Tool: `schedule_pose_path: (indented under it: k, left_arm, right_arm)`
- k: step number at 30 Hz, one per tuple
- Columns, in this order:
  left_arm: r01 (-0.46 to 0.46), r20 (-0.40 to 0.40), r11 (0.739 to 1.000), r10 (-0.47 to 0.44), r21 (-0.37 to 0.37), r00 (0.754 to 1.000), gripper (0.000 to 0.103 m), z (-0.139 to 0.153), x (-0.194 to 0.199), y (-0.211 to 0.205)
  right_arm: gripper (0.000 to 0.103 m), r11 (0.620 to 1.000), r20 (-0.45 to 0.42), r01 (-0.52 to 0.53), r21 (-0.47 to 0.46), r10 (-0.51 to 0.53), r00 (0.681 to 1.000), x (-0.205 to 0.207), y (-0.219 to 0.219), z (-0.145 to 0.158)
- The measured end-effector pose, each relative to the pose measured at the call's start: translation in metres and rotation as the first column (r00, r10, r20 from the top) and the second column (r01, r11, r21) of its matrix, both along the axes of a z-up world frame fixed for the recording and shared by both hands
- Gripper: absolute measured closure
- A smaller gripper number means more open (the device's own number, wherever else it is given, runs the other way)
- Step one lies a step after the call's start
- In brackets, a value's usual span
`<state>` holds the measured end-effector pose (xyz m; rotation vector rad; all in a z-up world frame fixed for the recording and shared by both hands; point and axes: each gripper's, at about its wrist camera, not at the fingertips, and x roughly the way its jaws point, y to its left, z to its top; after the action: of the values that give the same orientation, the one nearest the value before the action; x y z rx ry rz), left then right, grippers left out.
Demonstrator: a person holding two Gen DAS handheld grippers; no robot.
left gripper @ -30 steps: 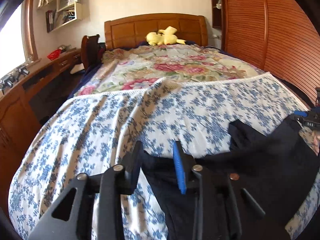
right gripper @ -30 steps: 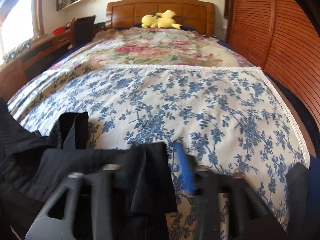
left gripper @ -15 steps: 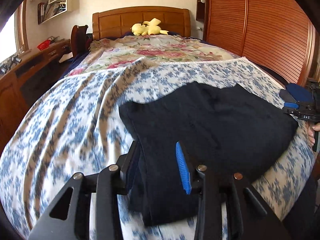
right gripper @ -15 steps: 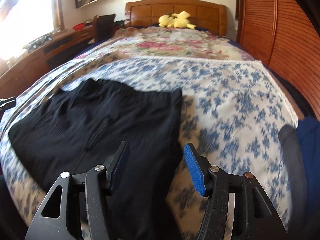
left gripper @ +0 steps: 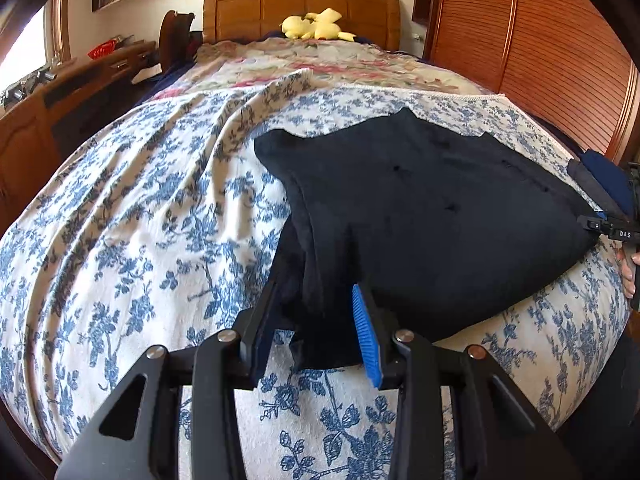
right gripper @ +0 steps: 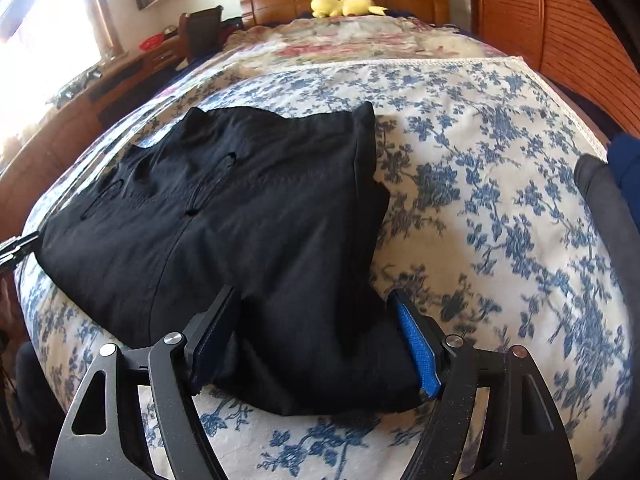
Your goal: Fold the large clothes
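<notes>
On the floral bedspread (left gripper: 132, 216), both the left gripper (left gripper: 316, 320) and the right gripper (right gripper: 316, 340) straddle the black garment (right gripper: 224, 216), jaws parted.

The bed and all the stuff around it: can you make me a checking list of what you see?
Surface: bed with a blue flowered cover, wrinkled on the left side.
Job's things: black garment lying folded and mostly flat on the cover.
Clutter: yellow plush toy by the headboard; dark blue cloth at the right edge of the bed.
Grippers: left gripper open, fingers either side of the garment's near left corner; right gripper open wider, fingers either side of its near right corner.
Cables: nothing seen.
Surroundings: wooden headboard, slatted wooden doors on the right, wooden desk and bright window on the left.
</notes>
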<state>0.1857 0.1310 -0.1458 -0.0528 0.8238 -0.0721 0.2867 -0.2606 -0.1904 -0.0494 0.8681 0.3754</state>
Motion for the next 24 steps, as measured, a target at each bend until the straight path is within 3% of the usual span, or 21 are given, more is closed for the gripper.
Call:
schedule_pose_path:
  k: [7, 9, 11, 13, 15, 17, 24]
  left_arm:
    - [0.002, -0.012, 1.000, -0.002, 0.002, 1.000, 0.067, -0.011, 0.003, -0.002]
    - [-0.002, -0.013, 1.000, 0.001, -0.008, 1.000, 0.067, -0.013, 0.004, -0.001]
    - [0.018, -0.008, 0.999, -0.019, -0.027, 1.000, 0.084, -0.014, 0.003, -0.003]
    - [0.031, -0.006, 0.999, -0.031, 0.008, 0.999, 0.094, -0.012, 0.002, -0.009]
    - [0.033, -0.001, 0.999, -0.033, 0.027, 0.999, 0.097, -0.007, 0.000, -0.013]
    - [0.033, 0.010, 0.999, -0.033, 0.041, 0.999, 0.098, 0.003, -0.006, -0.016]
    - [0.097, 0.045, 0.995, -0.098, 0.030, 0.994, 0.098, 0.026, -0.050, -0.034]
  right_arm:
    - [0.027, 0.999, -0.022, -0.017, 0.039, 0.018, 1.000, -0.005, 0.004, -0.014]
    - [0.038, 0.999, -0.015, -0.036, 0.040, 0.037, 0.999, -0.007, 0.006, -0.013]
    - [0.060, 0.998, -0.003, -0.056, 0.027, 0.056, 0.998, -0.010, 0.007, -0.012]
    - [0.074, 0.997, 0.014, -0.071, 0.022, 0.070, 0.997, -0.014, 0.005, -0.010]
    - [0.083, 0.996, 0.031, -0.080, 0.035, 0.079, 0.996, -0.018, 0.003, -0.004]
    - [0.088, 0.996, 0.065, -0.083, 0.030, 0.081, 0.995, -0.025, 0.003, 0.004]
    - [0.092, 0.995, 0.129, -0.073, 0.062, 0.064, 0.990, -0.054, -0.012, 0.035]
